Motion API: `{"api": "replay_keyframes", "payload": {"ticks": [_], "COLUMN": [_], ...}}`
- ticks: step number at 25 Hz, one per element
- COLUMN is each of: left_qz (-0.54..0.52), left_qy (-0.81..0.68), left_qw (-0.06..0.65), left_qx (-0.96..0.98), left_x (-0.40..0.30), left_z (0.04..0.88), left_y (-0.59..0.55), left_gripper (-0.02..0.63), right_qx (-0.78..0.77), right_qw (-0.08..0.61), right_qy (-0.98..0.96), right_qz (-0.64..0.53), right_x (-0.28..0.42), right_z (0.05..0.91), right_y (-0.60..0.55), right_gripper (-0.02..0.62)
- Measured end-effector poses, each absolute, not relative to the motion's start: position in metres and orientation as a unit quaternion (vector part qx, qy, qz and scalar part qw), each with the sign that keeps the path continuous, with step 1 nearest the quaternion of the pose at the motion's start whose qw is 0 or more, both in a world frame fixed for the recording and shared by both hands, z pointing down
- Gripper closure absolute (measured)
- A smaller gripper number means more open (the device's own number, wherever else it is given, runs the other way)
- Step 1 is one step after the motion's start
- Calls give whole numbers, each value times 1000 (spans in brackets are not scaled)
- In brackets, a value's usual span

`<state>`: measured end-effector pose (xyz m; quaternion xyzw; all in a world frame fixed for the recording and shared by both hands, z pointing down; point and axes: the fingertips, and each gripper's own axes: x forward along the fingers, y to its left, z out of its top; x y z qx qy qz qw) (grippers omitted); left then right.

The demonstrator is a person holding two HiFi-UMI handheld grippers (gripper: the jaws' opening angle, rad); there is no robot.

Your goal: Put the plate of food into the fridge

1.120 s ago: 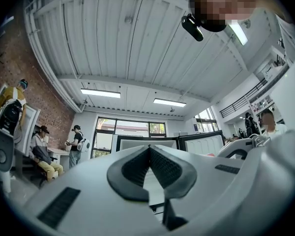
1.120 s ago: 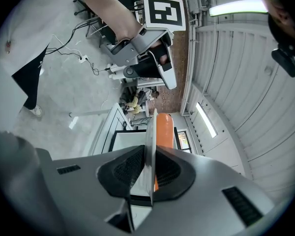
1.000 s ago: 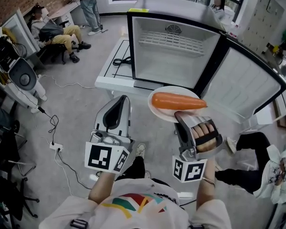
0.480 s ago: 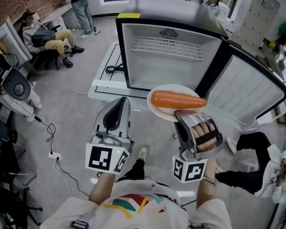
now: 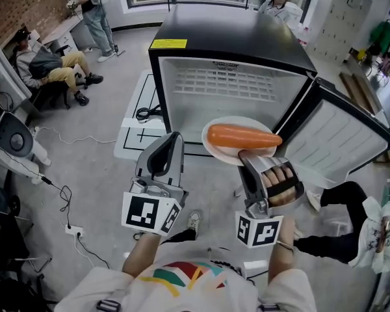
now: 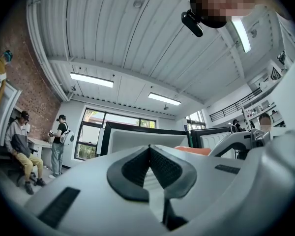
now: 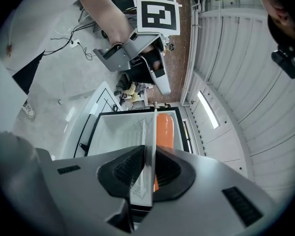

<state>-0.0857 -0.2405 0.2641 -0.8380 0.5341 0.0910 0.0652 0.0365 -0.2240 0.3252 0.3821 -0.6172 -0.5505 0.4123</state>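
Grey office floor, cables on the left, fridge ahead with its door swung open to the right; the inside looks empty apart from a wire shelf at the far wall. Right gripper is clamped on the near rim of the plate, thin edge pinched between the pads. Plate is in the air just in front of the fridge opening, not inside yet. Carrot lies across it, left to right. Left gripper has its jaws together, nothing in them, to the left of the plate and apart from it.

Handling, as a guess: the plate is stiff, smooth and probably breakable, so a one-edge pinch leaves it hanging off the jaws and liable to tip or slip. The carrot is round and loose and will roll if the plate tilts. Keep it level and move slowly. The rim is the only real grip spot; the left gripper could steady the left rim.
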Motion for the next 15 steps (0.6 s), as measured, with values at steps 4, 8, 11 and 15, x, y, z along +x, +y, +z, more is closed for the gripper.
{"api": "replay_keyframes", "payload": {"ticks": [4, 8, 11, 15], "left_qz": [90, 94, 93, 95], "left_qy": [517, 499, 486, 475], "left_qw": [69, 68, 64, 60], "left_qx": [-849, -859, -867, -873], "left_x": [-89, -88, -85, -83], "left_z": [262, 262, 266, 267], "left_y": [-267, -298, -316, -334], "left_gripper": [601, 601, 601, 601], "right_qx": [392, 401, 406, 411], "right_qw": [418, 425, 437, 448], "right_qy": [-611, -604, -599, -591], "right_qz": [-546, -542, -535, -530], "right_x": [26, 21, 23, 25], "right_z": [323, 322, 325, 321], "right_y": [-246, -272, -288, -302], "right_gripper": [551, 551, 552, 551]}}
